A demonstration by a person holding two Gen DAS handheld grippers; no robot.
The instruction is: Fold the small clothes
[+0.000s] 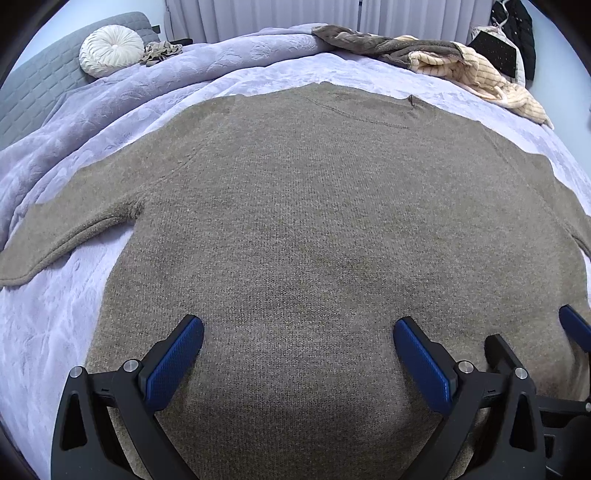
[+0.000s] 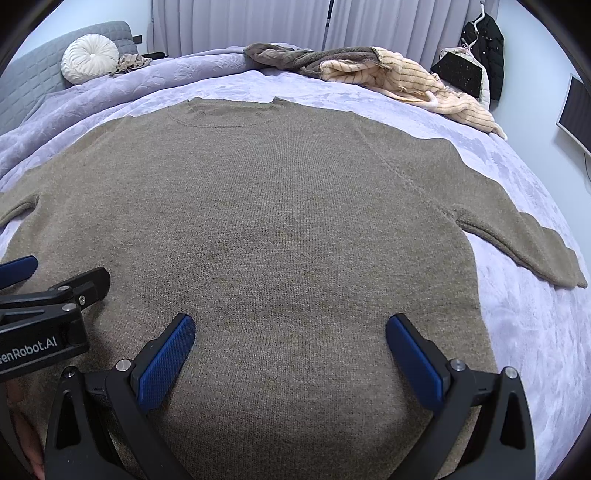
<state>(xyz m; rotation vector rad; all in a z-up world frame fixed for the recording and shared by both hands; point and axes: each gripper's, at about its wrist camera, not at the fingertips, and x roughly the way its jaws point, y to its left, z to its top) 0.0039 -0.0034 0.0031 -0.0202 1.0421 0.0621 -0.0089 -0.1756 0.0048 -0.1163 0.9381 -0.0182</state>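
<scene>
The left gripper [image 1: 298, 325] has its jaws spread wide apart with nothing between them but the knit below; its blue pads [image 1: 173, 363] hang over the lower body of the brown sweater [image 1: 303, 221], and whether they press on the fabric cannot be told. The right gripper [image 2: 290, 322] is the same: jaws wide apart, empty, blue pads [image 2: 415, 360] over the sweater's lower body.

The sweater lies flat and spread on the bed [image 1: 55, 325], neckline on the far side from both pairs of jaws, one short sleeve stretched out to the left of the left jaws and the other out to the right of the right jaws. Its hem falls below the jaws and is cut off by the gripper bodies and the frame edge.

In the right wrist view, the left gripper sits just left of the right jaws, cut by the frame edge; its body carries white lettering, of which "enRobot.AI" can be read. A bit of a hand shows at the lower left corner, mostly hidden.

Far beyond the jaws lie a heap of brown and cream ribbed clothes [image 2: 369, 70], a round white cushion [image 1: 110, 50] against a grey headboard [image 1: 33, 88], and dark garments [image 2: 485, 55] hanging by pale curtains [image 1: 258, 14].
</scene>
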